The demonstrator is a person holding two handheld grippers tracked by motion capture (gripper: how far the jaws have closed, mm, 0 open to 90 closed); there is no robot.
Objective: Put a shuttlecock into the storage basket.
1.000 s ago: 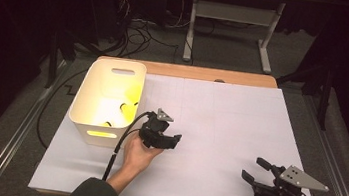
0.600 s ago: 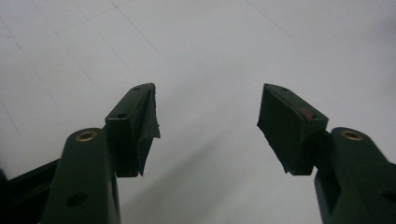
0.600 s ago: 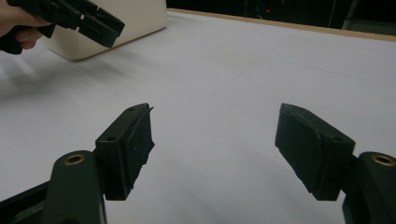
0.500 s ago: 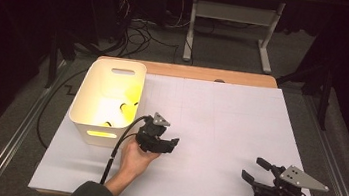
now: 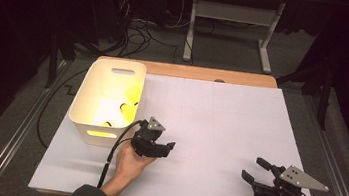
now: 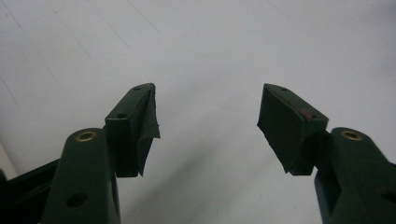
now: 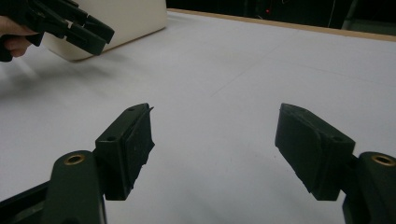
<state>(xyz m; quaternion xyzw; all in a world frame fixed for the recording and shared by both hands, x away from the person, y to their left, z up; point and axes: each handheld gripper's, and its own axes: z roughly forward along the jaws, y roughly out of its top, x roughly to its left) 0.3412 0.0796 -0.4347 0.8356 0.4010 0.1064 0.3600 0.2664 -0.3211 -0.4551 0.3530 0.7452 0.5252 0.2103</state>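
My left gripper [image 5: 169, 147] hovers over the white table sheet [image 5: 219, 123], just right of a white tub's near corner. In the left gripper view the left gripper [image 6: 208, 126] has its jaws wide apart, with bare white sheet between them. My right gripper [image 5: 251, 168] rests near the front right of the table. It is open too, and in the right gripper view [image 7: 215, 144] nothing lies between its pads. The white tub [image 5: 88, 130] stands at the left and holds yellow items [image 5: 124, 103] with black parts.
The right gripper view shows the left gripper [image 7: 88, 32] far off at top left, in front of the tub [image 7: 135, 18]. A wooden strip [image 5: 205, 74] runs along the table's far edge. Cables and a metal stand [image 5: 191, 24] lie on the dark floor beyond.
My left gripper has drifted a little toward the near edge, away from the tub's rim. The right gripper has stayed put.
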